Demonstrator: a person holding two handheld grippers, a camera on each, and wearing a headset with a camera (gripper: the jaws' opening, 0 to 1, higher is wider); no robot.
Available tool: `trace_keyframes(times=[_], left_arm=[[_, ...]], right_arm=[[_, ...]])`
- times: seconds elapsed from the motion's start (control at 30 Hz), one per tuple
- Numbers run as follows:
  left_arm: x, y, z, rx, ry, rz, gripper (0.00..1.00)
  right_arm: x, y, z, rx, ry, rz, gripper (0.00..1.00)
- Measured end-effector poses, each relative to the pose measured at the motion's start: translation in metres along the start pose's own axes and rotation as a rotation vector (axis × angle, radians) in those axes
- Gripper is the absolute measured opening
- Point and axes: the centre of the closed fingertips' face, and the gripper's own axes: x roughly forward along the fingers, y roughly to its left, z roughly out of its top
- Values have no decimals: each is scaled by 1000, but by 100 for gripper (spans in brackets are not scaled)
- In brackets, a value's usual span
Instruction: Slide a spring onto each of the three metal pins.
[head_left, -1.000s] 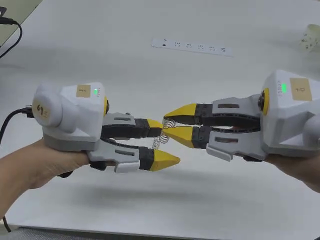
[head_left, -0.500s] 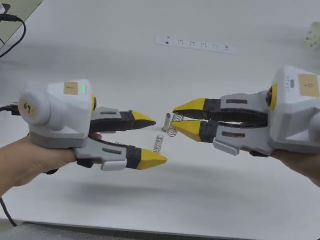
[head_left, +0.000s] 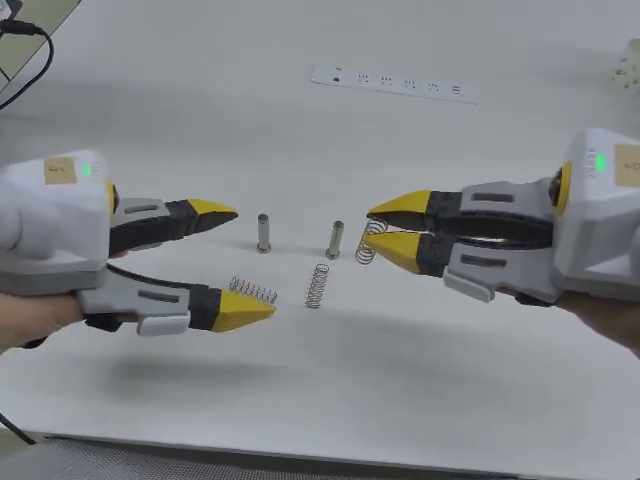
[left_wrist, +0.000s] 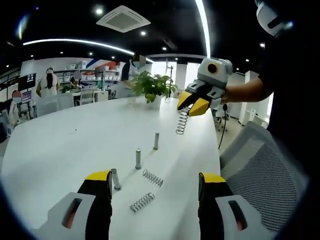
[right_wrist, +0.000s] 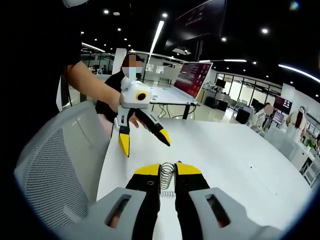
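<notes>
Right of pins (head_left: 336, 238), right gripper (head_left: 370, 226) pinches spring (head_left: 367, 246), off table; left gripper (head_left: 253, 260) spread wide, left of pins; two loose springs (head_left: 317, 285) flat beside pins.

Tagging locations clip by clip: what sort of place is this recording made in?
Probably an open-plan office: a long white table, a mesh office chair, a potted plant, and a ceiling vent among strip lights.

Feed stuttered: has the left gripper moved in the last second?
Yes. The left gripper has drawn back leftward, away from the pin nearest the right gripper.
</notes>
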Motion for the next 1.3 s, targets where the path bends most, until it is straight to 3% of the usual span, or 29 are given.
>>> trace_keyframes(times=[0.33,0.63,0.93,1.03,1.3], left_arm=[[-8,4,-7,-24,5,38,81],[-8,6,-11,-35,-2,60,98],[-5,7,-11,-39,-6,60,98],[-5,8,-9,-43,-15,65,98],[-6,7,-10,-54,-11,62,98]], right_arm=[[-7,-11,-11,16,24,-46,7],[-24,-32,-30,36,64,-123,7],[-36,-50,-41,43,93,-184,7],[-43,-61,-46,73,95,-225,7],[-48,-78,-54,101,100,-276,7]])
